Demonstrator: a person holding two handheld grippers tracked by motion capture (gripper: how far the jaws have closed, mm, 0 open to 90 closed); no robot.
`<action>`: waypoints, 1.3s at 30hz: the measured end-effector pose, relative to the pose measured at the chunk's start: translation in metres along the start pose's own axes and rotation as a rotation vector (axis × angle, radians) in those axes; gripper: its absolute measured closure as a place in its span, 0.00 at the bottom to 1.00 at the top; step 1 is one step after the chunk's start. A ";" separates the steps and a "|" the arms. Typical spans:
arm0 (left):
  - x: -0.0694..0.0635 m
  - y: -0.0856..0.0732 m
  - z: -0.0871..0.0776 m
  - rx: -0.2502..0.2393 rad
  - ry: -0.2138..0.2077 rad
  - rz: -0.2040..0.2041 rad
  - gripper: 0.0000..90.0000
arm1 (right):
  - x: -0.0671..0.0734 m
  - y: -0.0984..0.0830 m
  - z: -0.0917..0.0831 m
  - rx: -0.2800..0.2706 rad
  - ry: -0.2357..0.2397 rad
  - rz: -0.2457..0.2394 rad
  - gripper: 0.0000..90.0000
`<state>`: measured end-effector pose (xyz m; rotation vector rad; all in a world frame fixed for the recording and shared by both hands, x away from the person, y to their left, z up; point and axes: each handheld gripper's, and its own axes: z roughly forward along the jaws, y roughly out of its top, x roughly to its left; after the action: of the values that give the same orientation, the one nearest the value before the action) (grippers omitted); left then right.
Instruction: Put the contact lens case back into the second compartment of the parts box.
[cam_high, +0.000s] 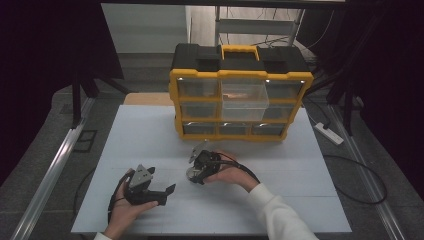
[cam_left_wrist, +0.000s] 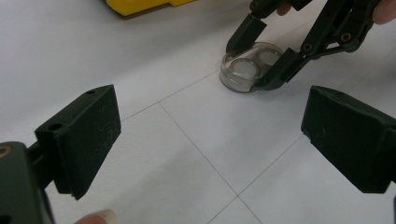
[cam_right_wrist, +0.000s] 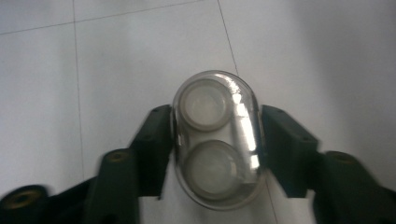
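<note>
On my left, the left gripper (cam_high: 167, 195) rests low over the white table (cam_high: 150, 135) near the front edge, held in the person's left hand (cam_high: 122, 210). In the left gripper view its 2 jaws stand spread wide with nothing but bare table between them.

Moving right, I see the clear oval case (cam_right_wrist: 217, 137) lying flat on the table, just in front of the organizer and about mid-table; in the high view it sits at (cam_high: 192, 173). It has 2 round white wells inside, side by side along its length.

The right gripper (cam_right_wrist: 215, 140) is down on it, held in the person's right hand (cam_high: 227, 174), white sleeve (cam_high: 280, 215) trailing off to the bottom right. In the right gripper view, its jaws sit against the 2 long sides of the case, pinching it. From the left gripper view I see the same: case (cam_left_wrist: 250, 67) on the table, black jaws on either side.

Behind it all stands the yellow and black drawer organizer (cam_high: 240, 95), with 1 clear middle drawer (cam_high: 245, 100) pulled forward.
</note>
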<state>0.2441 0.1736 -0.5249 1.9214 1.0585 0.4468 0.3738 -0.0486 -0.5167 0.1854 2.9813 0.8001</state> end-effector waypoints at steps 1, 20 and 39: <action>0.000 0.000 0.000 -0.001 0.001 0.001 0.06 | 0.000 0.000 0.000 -0.008 0.002 -0.008 0.54; 0.000 0.000 0.000 -0.002 0.002 -0.001 0.06 | 0.017 -0.002 -0.021 -0.063 -0.034 -0.006 0.54; -0.001 0.000 0.000 -0.004 -0.003 -0.004 0.06 | 0.028 -0.019 -0.048 -0.131 -0.086 0.052 0.54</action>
<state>0.2436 0.1733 -0.5246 1.9158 1.0583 0.4434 0.3407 -0.0848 -0.4851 0.2849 2.8430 0.9630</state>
